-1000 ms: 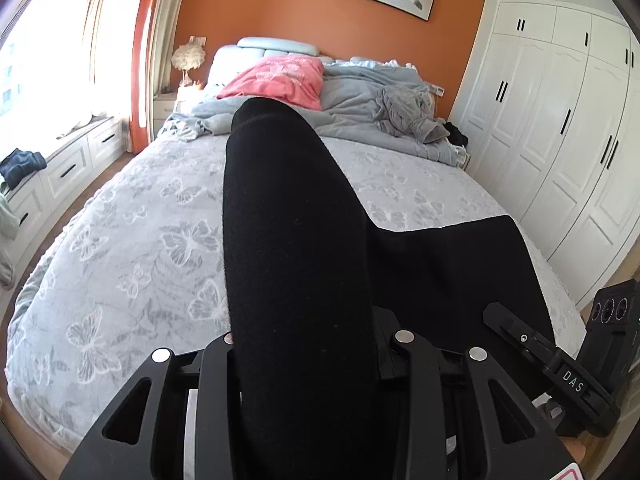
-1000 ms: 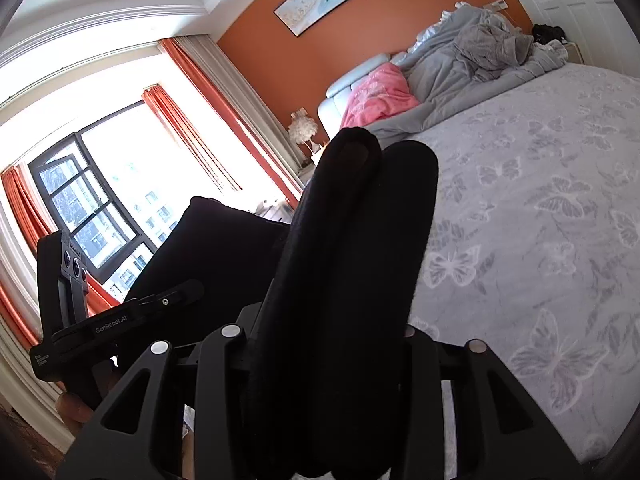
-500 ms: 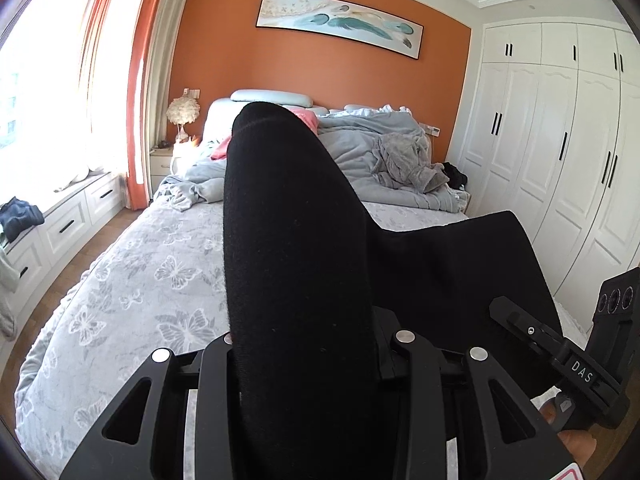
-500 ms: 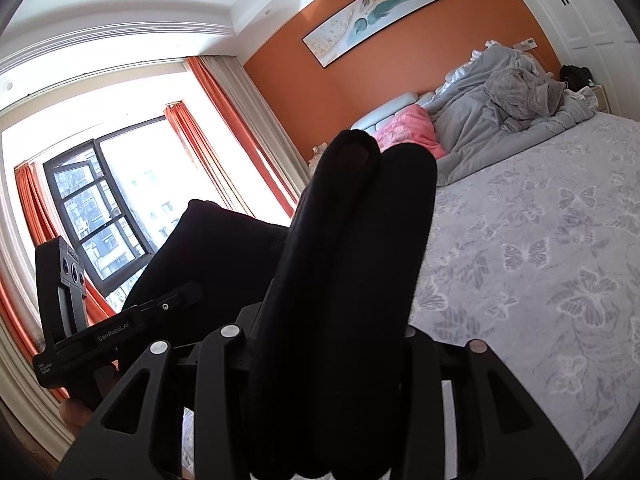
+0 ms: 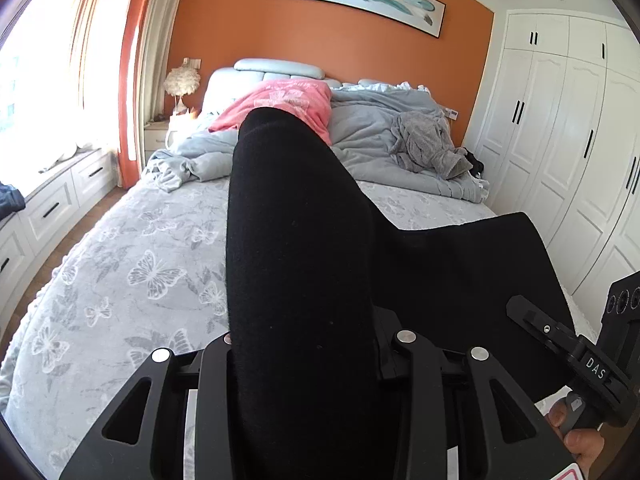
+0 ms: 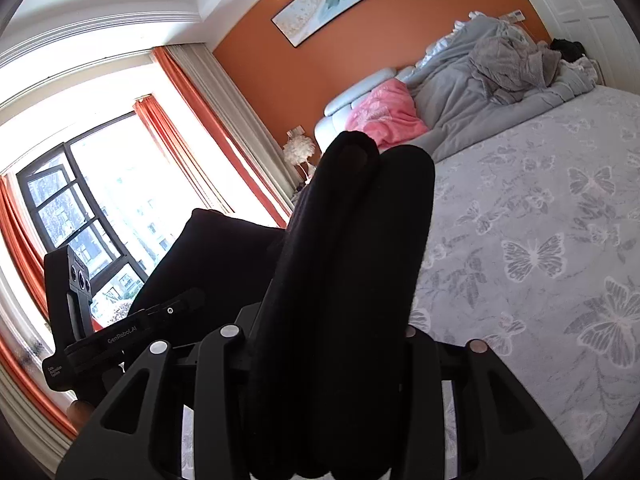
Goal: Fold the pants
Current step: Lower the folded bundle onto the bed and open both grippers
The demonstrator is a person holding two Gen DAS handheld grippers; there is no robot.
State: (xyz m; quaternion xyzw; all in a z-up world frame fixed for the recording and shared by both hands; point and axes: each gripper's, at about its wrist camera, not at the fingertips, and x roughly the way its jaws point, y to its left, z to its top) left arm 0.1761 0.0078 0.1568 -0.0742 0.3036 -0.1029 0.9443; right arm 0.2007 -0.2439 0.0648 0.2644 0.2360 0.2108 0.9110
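Butterfly-print bed point(image 5: 152, 280) with rumpled grey duvet point(image 5: 372, 148), pink blanket point(image 5: 288, 104).

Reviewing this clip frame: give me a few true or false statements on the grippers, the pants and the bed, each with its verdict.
1. Both grippers are shut on the black pants. True: left gripper, right gripper.
2. The pants lie flat on the bedspread. False: they hang stretched between the grippers.
3. A pink blanket lies near the headboard. True.
4. The wall behind the bed is blue. False: it is orange.
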